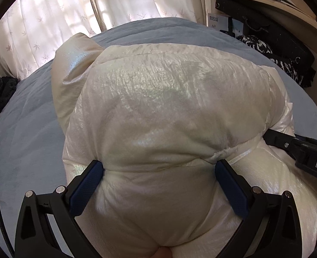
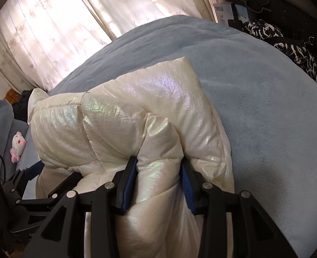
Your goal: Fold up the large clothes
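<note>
A shiny cream puffer jacket [image 1: 162, 99] lies bunched on the blue bed [image 1: 29, 133]. My left gripper [image 1: 159, 172] is closed on a thick fold of the jacket, its blue pads pressing into the padding from both sides. My right gripper [image 2: 159, 167] is shut on another puffy fold of the jacket [image 2: 124, 111], at its right edge. The right gripper's black body also shows at the right edge of the left wrist view [image 1: 304, 152], and the left gripper shows at the lower left of the right wrist view [image 2: 27, 176]. The jacket's underside is hidden.
Pale curtains [image 1: 51, 21] hang behind the bed. A black-and-white patterned bag [image 2: 291, 49] and black items lie at the bed's far right, below a wooden shelf [image 1: 266, 2]. A pink plush toy [image 2: 17, 146] sits at the left. Blue blanket [image 2: 266, 111] spreads to the jacket's right.
</note>
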Demonstrator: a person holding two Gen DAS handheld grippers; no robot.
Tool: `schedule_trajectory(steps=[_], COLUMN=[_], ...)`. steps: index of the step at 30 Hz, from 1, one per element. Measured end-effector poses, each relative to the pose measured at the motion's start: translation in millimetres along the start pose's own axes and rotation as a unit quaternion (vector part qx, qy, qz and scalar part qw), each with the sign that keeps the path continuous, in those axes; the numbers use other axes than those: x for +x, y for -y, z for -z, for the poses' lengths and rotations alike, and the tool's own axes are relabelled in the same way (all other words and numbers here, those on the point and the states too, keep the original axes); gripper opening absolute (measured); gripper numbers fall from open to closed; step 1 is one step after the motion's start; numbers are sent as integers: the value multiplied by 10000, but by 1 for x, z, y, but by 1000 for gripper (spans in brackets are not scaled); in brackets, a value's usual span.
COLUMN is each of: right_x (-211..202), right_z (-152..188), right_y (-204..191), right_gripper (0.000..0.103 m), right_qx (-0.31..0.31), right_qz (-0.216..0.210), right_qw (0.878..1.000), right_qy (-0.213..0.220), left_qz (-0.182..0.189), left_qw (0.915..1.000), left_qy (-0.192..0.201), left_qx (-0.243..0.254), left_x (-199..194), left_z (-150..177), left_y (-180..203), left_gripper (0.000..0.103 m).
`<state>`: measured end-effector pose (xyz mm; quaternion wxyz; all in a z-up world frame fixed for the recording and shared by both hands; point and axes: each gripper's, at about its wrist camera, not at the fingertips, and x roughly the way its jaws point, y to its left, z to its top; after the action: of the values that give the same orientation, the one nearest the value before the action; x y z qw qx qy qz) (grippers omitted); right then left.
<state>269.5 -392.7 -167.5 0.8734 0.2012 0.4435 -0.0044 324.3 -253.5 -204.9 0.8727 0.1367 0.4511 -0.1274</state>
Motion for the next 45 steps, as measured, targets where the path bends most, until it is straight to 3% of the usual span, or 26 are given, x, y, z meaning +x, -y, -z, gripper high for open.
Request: schedule_trajectory(steps=[4, 7, 11, 15, 20, 25, 29, 35, 38, 40, 42, 45], right_x=[-12, -28, -64, -98, -115, -97, -80, -52, -38, -26, -16, -6], right_z=[-5, -12, -18, -19, -15, -6, 1, 6, 7, 11, 15, 23], right_y=[2, 1, -10, -19, -15, -1, -4, -7, 11, 29, 44, 57], right_gripper=[53, 67, 103, 103, 103, 103, 103, 103, 103, 103, 103, 103], right_qx=[183, 259, -170, -685, -787, -426, -485, -701, -344, 123, 504, 815], right_qz=[53, 194, 57, 185, 3, -300, -171, 156, -100, -496, -821, -1202], right_qw=[9996, 9986, 9992, 9970, 9960, 9950, 9926, 9882, 9868, 9815, 9740, 9651], right_qy=[-227, -417, -351, -300, -414, -849, -1102, -1357, -1577, -1847, -2050, -2178], left_qz=[163, 323, 686, 1116, 1594, 1687, 1954, 2274, 2488, 2660, 2849, 3200], left_qw=[9996, 9988, 9951, 9858, 9663, 9537, 9439, 9392, 9317, 9239, 9144, 8935], left_qy=[-171, -220, -411, -754, -1134, -1452, -1513, -1373, -1380, -1425, -1499, -1644], left_qx=[-129, -288, -575, -1000, -1675, -2025, -2192, -2175, -2257, -2353, -2456, -2689], left_x=[-19, -39, -63, -73, -64, -38, -23, -14, -3, 4, 15, 28], left_z=[-8, -9, -4, 10, 35, 55, 61, 54, 51, 57, 59, 63], left_y=[-3, -14, -37, -70, -107, -118, -112, -97, -95, -97, -97, -103], left_gripper=[102, 102, 102, 102, 102, 102, 102, 102, 102, 102, 102, 102])
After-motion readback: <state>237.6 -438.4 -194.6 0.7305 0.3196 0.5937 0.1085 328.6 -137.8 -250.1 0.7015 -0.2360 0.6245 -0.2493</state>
